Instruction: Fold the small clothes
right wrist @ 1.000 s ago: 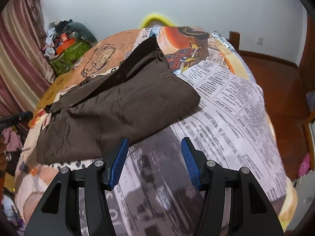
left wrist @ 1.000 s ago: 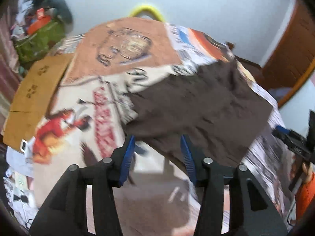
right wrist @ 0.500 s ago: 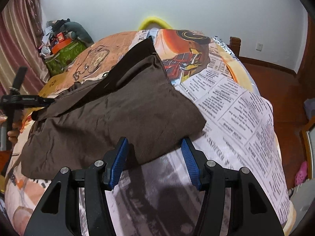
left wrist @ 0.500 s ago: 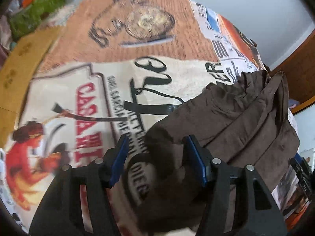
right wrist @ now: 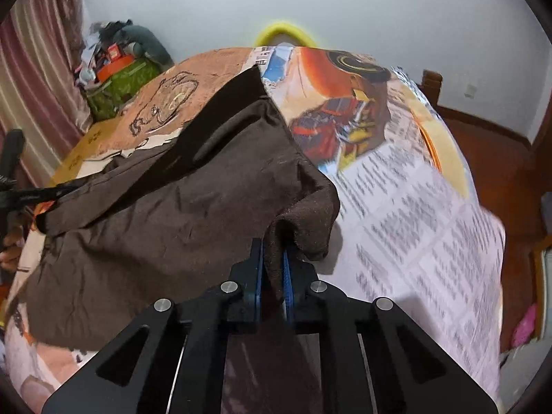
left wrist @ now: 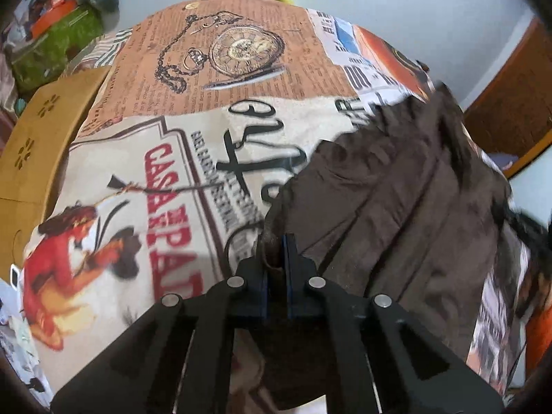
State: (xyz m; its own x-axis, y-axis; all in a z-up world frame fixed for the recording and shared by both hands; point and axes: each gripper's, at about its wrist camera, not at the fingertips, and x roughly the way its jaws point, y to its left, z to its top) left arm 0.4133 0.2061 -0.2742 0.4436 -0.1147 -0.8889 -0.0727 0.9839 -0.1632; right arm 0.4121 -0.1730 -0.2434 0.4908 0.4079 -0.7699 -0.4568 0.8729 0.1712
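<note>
**Ana:** Left wrist view first: where does the brown garment (left wrist: 396,207) lie?

**Ben:** It lies spread on the printed bedspread (left wrist: 145,179), over its right-hand part in that view, creased in long ridges. Its near left corner is pinched in the left gripper (left wrist: 275,252). Those jaws have just been closing and now stand together on a bunched fold of the cloth, which shows between the blue pads.

**Ana:** And the other side?

**Ben:** From the right wrist view, the right gripper (right wrist: 272,262) clamps the garment's (right wrist: 165,214) near right corner. Its jaws have also just been closing, and the brown cloth is squeezed between them, with the corner drooping over the tips to the right. From there the rest of the garment spreads out to the left and away, with a darker flap folded across its far edge.

**Ana:** What surrounds it?

**Ben:** The bedspread (right wrist: 414,227) carries newspaper text on the right and a pocket-watch picture (left wrist: 241,51) farther off. The left gripper's dark arm (right wrist: 31,193) reaches in at the left edge of the right wrist view, meeting the garment's left corner. Beyond the bed are a green bag (right wrist: 117,86) piled with clutter, a striped curtain (right wrist: 31,79), a yellow hoop (right wrist: 284,32) against the pale wall, and a tan cardboard box (left wrist: 38,145) beside the bed.
</note>
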